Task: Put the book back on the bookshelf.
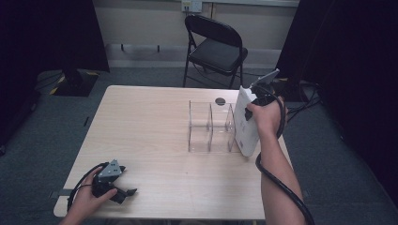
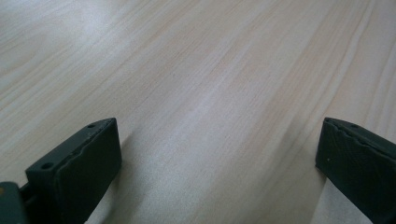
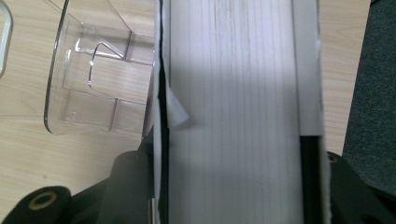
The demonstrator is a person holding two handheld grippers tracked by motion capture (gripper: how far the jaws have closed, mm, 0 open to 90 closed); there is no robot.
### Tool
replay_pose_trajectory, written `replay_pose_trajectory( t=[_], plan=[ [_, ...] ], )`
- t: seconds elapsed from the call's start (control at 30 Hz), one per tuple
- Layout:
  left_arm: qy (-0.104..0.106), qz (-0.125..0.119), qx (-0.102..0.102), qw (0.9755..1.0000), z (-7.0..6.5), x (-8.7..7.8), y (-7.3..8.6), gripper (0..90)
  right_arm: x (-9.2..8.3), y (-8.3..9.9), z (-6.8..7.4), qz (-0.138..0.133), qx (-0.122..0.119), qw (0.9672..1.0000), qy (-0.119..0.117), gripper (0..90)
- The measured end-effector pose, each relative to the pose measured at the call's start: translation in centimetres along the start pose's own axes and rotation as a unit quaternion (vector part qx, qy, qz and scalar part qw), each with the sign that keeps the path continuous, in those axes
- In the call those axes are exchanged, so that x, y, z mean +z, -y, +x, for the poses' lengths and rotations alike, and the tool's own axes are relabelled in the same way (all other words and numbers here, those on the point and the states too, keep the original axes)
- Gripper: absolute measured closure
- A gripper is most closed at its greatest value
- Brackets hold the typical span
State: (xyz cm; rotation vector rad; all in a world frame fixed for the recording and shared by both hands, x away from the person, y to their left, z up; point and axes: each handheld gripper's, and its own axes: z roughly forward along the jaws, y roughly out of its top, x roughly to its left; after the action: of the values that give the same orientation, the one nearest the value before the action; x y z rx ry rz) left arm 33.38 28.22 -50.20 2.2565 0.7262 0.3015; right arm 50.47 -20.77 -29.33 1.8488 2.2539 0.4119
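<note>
The thick white book bore some small dark print on its cover, too small to read. It stood on end, its long axis nearly upright and leaning a little, its foot on the pale wooden counter just beside the right wall of the clear plastic divided organiser. The right claw was clamped on it near the top, page edges between the black jaws in the right gripper view. The organiser's upright dividers stood close to the book's left. The left claw rested at the counter's near left corner, jaws apart with bare wood between them. A black folding chair stood beyond the counter.
</note>
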Motion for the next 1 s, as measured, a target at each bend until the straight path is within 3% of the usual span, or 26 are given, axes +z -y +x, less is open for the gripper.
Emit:
replay_pose_trajectory(
  t=[0.7, 1.0],
  plan=[
    [0.001, 0.001, 0.003, 1.0000, 0.1, 0.0, 0.0, 0.0, 0.8, -0.8, 0.1, -0.016, 0.005, 0.9998, 0.009, 52.3],
    [0.001, 0.001, 0.004, 1.0000, 0.1, 0.0, 0.0, 0.0, 1.3, -0.5, 0.5, -0.038, 0.006, 0.9992, 0.012, 52.2]
  ],
)
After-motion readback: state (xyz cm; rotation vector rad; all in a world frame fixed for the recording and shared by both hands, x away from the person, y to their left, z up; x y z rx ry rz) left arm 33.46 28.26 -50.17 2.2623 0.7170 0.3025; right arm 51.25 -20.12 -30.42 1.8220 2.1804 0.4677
